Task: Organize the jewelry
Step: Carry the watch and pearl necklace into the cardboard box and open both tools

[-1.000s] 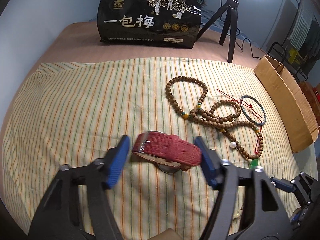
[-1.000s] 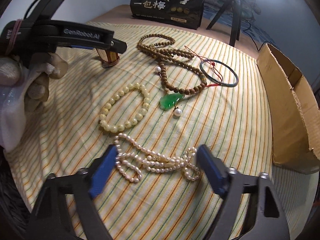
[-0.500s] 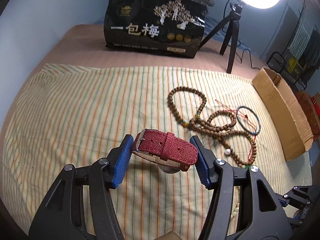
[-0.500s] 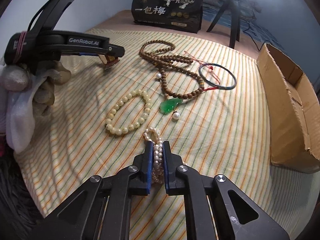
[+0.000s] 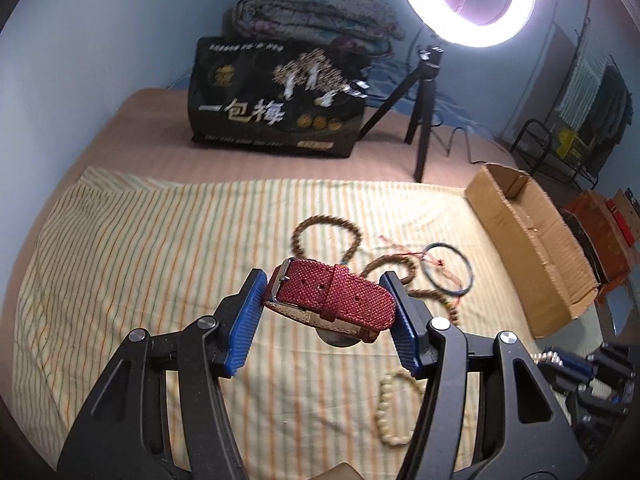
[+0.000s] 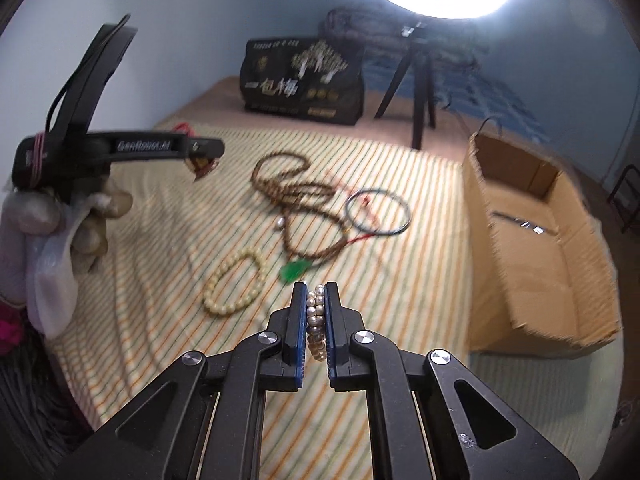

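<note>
My left gripper [image 5: 326, 300] is shut on a red woven watch [image 5: 332, 298], held by its strap ends above the striped cloth [image 5: 140, 260]. My right gripper [image 6: 314, 312] is shut on a pearl necklace [image 6: 315, 326], bunched between its blue pads and lifted off the cloth. A cream bead bracelet [image 6: 234, 280], a brown wooden bead string [image 6: 296, 196], a green pendant [image 6: 296, 270] and a dark bangle [image 6: 378, 212] lie on the cloth ahead. The left gripper [image 6: 200, 156] also shows at the left of the right wrist view, held by a gloved hand [image 6: 60, 224].
An open cardboard box [image 6: 532, 240] stands at the cloth's right edge with something small and shiny inside. A black printed bag [image 5: 276, 116] and a ring light on a tripod [image 5: 424, 92] stand at the back. Folded bedding lies behind the bag.
My right gripper shut on the pearl necklace and lifted it off the cloth. My left gripper rose with the red watch held in it.
</note>
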Demonstrator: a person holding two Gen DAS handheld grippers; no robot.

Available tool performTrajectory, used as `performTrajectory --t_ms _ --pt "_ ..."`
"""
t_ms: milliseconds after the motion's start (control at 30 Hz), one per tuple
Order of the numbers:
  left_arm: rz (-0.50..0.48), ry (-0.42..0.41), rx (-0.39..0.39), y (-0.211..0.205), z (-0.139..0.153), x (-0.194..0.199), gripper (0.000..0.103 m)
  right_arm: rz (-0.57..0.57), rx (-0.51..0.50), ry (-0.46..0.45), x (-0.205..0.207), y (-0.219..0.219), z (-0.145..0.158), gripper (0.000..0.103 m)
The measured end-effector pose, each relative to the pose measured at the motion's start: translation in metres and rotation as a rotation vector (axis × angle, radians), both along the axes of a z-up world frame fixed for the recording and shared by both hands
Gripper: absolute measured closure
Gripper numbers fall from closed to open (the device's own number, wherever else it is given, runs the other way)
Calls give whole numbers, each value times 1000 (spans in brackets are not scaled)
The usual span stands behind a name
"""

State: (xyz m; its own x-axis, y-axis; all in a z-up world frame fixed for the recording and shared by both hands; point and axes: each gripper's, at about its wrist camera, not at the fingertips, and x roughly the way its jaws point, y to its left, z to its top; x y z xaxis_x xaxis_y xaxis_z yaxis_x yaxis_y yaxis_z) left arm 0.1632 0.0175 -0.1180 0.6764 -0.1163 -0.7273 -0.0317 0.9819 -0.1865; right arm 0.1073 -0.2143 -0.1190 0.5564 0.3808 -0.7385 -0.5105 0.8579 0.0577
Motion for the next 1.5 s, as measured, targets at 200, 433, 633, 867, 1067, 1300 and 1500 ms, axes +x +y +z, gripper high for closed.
performTrajectory --t_ms 200,433,633,867,1067,1300,1500 --pt "-32 -32 -17 -23 17 3 43 -62 57 -62 7 -25 25 97" --pt "-100 -78 0 -67 38 9 43 -158 115 -130 19 -62 49 97" --pt "-187 -95 -18 -112 53 19 43 -269 152 -146 38 -103 56 97" --pt "-277 -87 -27 -164 58 45 43 -346 152 -120 55 -136 47 96" --pt "-298 -47 -51 -195 47 73 43 -379 122 -88 68 -153 32 97" --pt "-309 -5 -31 -225 30 96 43 -412 114 -37 77 -172 18 97" --pt "-329 25 -4 -244 18 101 43 -441 120 18 82 -181 8 97"
